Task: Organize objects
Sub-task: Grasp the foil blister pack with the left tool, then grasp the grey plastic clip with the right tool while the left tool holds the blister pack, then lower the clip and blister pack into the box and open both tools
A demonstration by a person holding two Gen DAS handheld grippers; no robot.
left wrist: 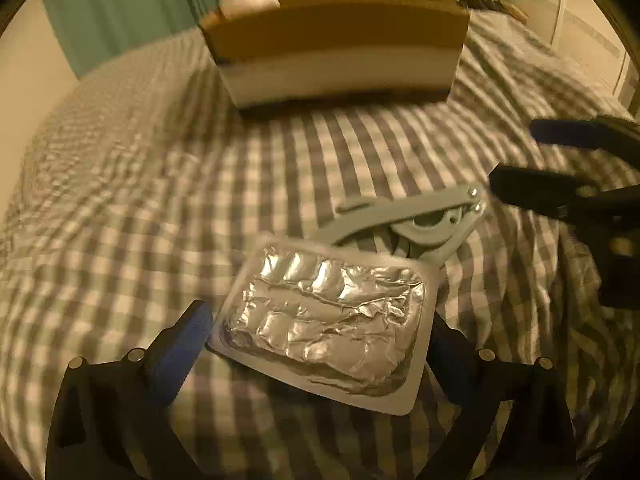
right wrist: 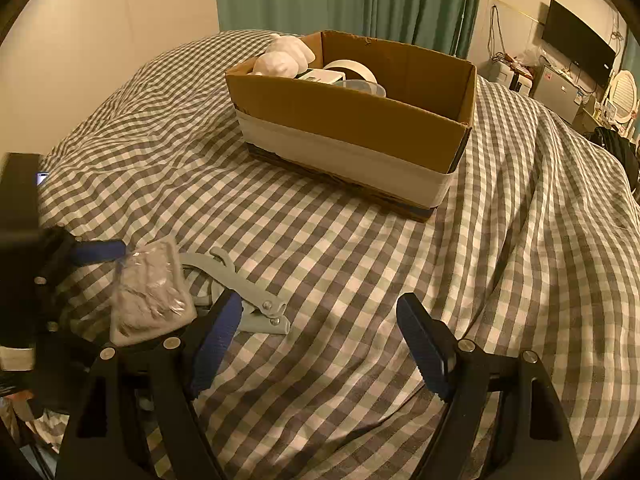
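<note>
Left tool [left wrist: 320, 344] was clamped on the blister pack [left wrist: 328, 320], one blue pad at each short edge, pack lifted off the checked bed cover [left wrist: 140, 200] near the bed's front edge. Left wrist view showed the pack's crinkled silver foil face; any print on it was too blurred to read. The right wrist view showed the same pack [right wrist: 150, 292] from the other side, clear bubbles up, at the far left.

Just beyond the pack, a pale grey plier-type hand tool [left wrist: 416, 220] lay flat on the cover, apart from both grippers in the left view; in the right view its pivot end [right wrist: 266, 308] sat just beside the right tool's left finger, contact unclear.

Right tool [right wrist: 320, 340] stood apart, nothing between its fingers, over bare cover.

Cardboard box [right wrist: 360, 120] sat toward the bed's far edge, white band round its lower half, no legible label. Only the right view looked into it: white cap [right wrist: 284, 58], tape roll [right wrist: 352, 70], a small white carton, writing unreadable. Left view was motion-blurred there.

Far right, right view only: wall-mounted dark screen [right wrist: 576, 48].
</note>
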